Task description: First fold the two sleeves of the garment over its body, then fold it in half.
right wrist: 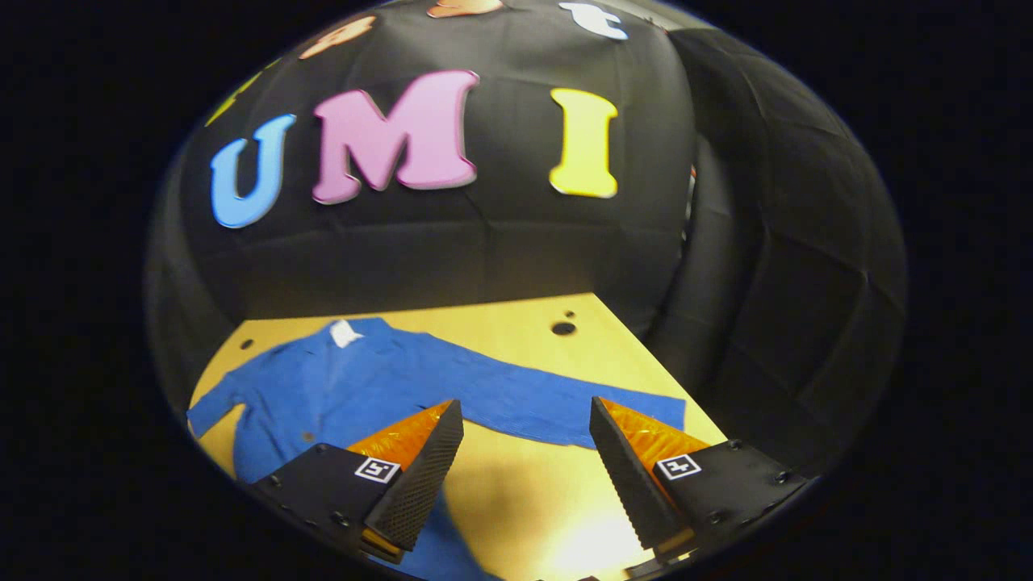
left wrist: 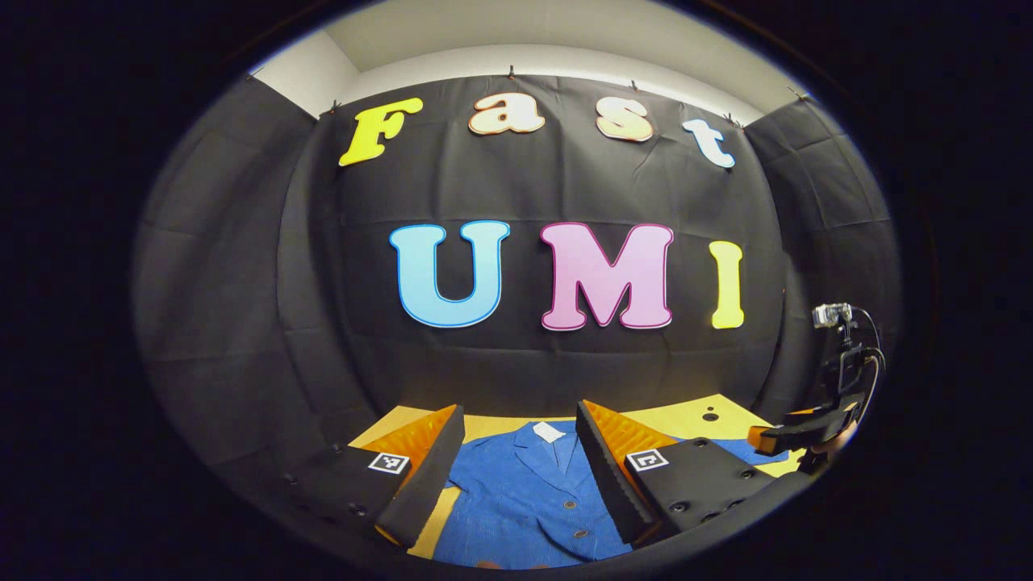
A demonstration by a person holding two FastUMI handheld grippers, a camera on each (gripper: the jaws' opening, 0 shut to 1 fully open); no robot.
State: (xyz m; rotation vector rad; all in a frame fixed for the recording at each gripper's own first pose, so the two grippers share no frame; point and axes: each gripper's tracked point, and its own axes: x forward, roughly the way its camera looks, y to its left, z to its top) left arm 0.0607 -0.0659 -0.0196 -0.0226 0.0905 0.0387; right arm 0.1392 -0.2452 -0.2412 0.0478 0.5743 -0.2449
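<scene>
Garment (right wrist: 363,379): lay flat on table (right wrist: 516,331), at 12 o'clock of both grippers.
Left gripper (left wrist: 520,468): wide open, held nothing.
Right gripper (right wrist: 524,468): wide open, above sleeve (right wrist: 549,403), held nothing.

The shirt (right wrist: 363,379) lies flat on the table (right wrist: 516,323). In the right gripper view, one sleeve (right wrist: 549,403) stretches toward 3 o'clock, the other sleeve (right wrist: 211,411) toward 9 o'clock. The wall stands behind, at 12 o'clock.

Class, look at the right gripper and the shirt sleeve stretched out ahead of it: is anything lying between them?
Nothing visible does. The right gripper is open above bare yellow table, and the blue sleeve lies flat just beyond its fingertips, with nothing on it.
</scene>
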